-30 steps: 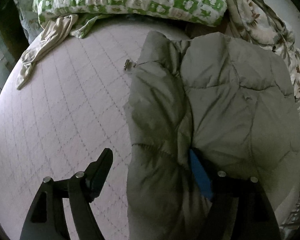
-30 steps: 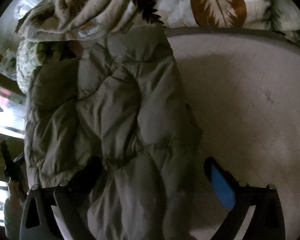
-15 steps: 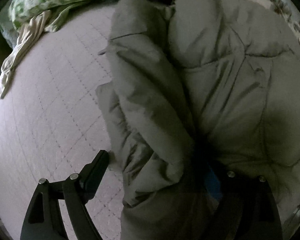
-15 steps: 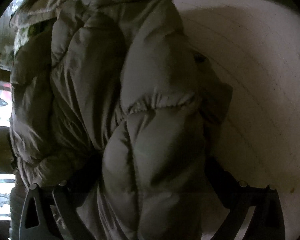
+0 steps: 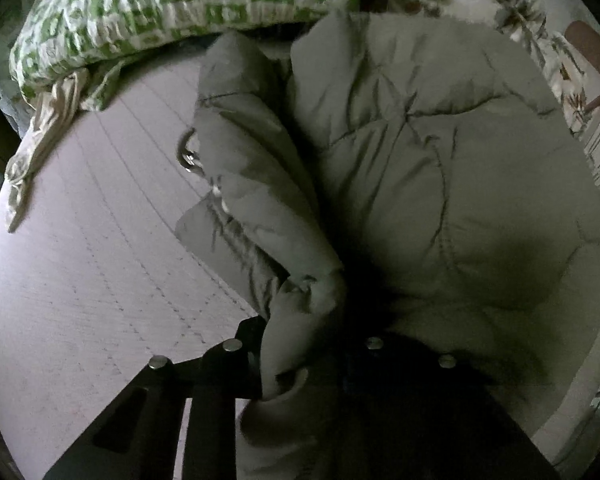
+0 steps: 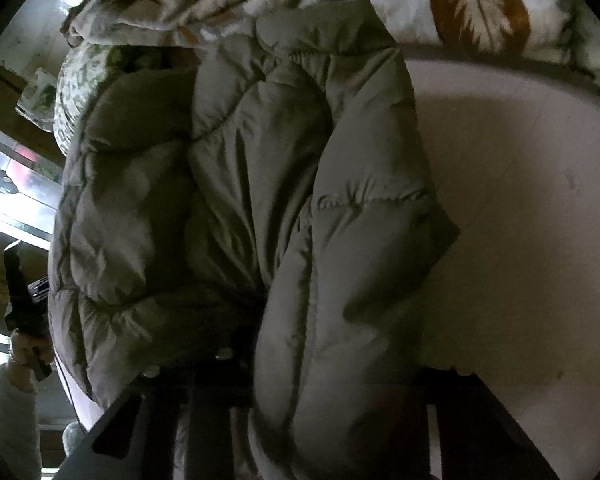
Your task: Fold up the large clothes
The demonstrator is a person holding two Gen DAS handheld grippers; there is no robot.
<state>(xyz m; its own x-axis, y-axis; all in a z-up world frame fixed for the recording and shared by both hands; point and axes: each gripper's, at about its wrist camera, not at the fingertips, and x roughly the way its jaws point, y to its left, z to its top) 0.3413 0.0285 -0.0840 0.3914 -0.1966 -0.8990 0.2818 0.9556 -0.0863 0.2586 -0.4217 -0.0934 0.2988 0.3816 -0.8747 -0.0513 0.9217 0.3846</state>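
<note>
Green-and-white checked bedding (image 5: 172, 4) lies bunched at the far left of the bed (image 5: 80, 272), with a pale crumpled cloth (image 5: 40, 132) trailing below it onto the quilted cover. Just right of that bare stretch the puffy jacket (image 5: 420, 152) lies in a heap on the bed, a metal ring (image 5: 188, 156) poking out at its left edge. The left tongs (image 5: 300, 344) are closing, with a thick fold of the jacket's near edge between the fingers. Further right, the right tongs (image 6: 324, 364) are likewise closing over the jacket's (image 6: 260, 184) other near side, the padding bulging up between them. By the look of it, this is the grasping step ahead of a fold: next both hands would need to lift together and carry the near edge away toward the far end, keeping the bulk from slipping out. Only the left view shows the ring and the checked bedding; only the right view shows a leaf-print quilt (image 6: 480, 12), and the person's left hand (image 6: 28, 348) at its left margin.
</note>
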